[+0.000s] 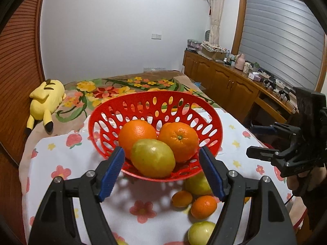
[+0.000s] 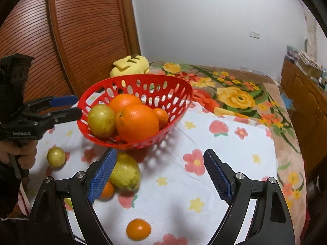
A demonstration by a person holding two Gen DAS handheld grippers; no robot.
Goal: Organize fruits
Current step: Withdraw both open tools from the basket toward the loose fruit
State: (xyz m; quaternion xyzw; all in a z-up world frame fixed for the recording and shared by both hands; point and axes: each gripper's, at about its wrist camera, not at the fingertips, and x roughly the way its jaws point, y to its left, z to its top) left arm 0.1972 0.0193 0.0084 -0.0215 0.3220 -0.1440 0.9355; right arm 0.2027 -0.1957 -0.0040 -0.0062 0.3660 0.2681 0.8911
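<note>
A red perforated basket (image 1: 184, 104) (image 2: 179, 94) sits on the flowered tablecloth. It holds two oranges (image 1: 137, 134) (image 1: 179, 140), a yellow-green fruit (image 1: 153, 158) (image 2: 101, 120) and a small tangerine (image 2: 161, 116). My left gripper (image 1: 162, 169) is open and empty just before the basket's near rim. My right gripper (image 2: 160, 173) is open and empty above the cloth. Loose on the cloth lie a lemon (image 2: 125, 172) (image 1: 197, 183), small tangerines (image 1: 203, 207) (image 1: 181, 199) (image 2: 138, 229) and a green fruit (image 1: 201, 232) (image 2: 56, 156).
The table (image 2: 224, 163) stands against a bed with a flowered blanket (image 2: 235, 94). A yellow plush toy (image 1: 46, 100) lies on the bed by a wooden louvred door (image 2: 81, 30). A wooden sideboard (image 1: 231, 81) with clutter runs along the right.
</note>
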